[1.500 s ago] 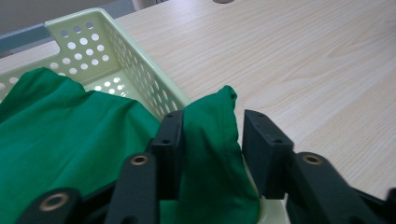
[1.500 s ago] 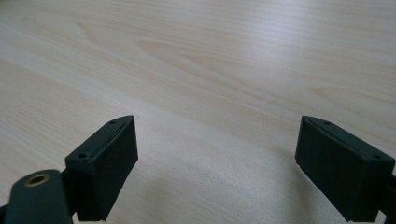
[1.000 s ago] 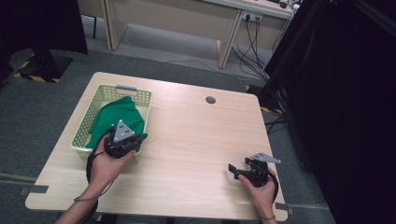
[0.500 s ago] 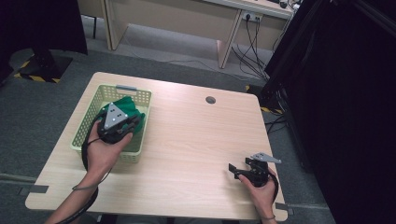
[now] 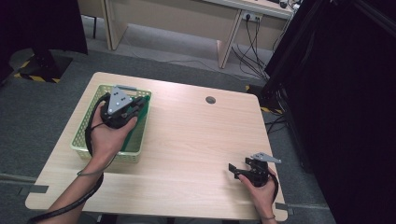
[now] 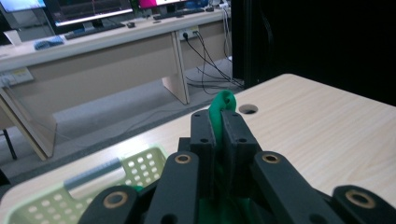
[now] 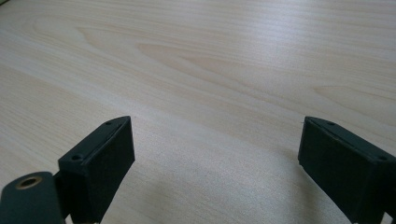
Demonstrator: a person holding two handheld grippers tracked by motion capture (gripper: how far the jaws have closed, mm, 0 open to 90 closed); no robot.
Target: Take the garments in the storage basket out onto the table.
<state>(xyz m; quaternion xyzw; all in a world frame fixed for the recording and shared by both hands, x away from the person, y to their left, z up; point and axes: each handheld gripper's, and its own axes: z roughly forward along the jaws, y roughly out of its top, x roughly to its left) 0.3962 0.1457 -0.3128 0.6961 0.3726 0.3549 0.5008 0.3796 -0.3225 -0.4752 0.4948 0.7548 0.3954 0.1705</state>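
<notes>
A green cloth (image 6: 223, 100) is pinched between the jaws of my left gripper (image 6: 219, 119), and a small fold of it pokes up above the fingertips. In the high view the left gripper (image 5: 139, 105) is held above a light green plastic basket (image 5: 80, 144) at the table's left. The cloth (image 5: 139, 128) hangs from it down along the basket's right inner side. My right gripper (image 5: 233, 171) rests low near the front right of the table. Its jaws stand wide apart over bare wood (image 7: 215, 144) with nothing between them.
The wooden table (image 5: 196, 140) has a round cable hole (image 5: 210, 100) near its far edge. Beyond the table are grey carpet, a long desk with hanging cables (image 5: 252, 42) and a black curtain (image 5: 345, 93) at the right.
My left gripper has risen and moved toward the far end of the basket, drawing the green cloth up with it. The right gripper has stayed where it was.
</notes>
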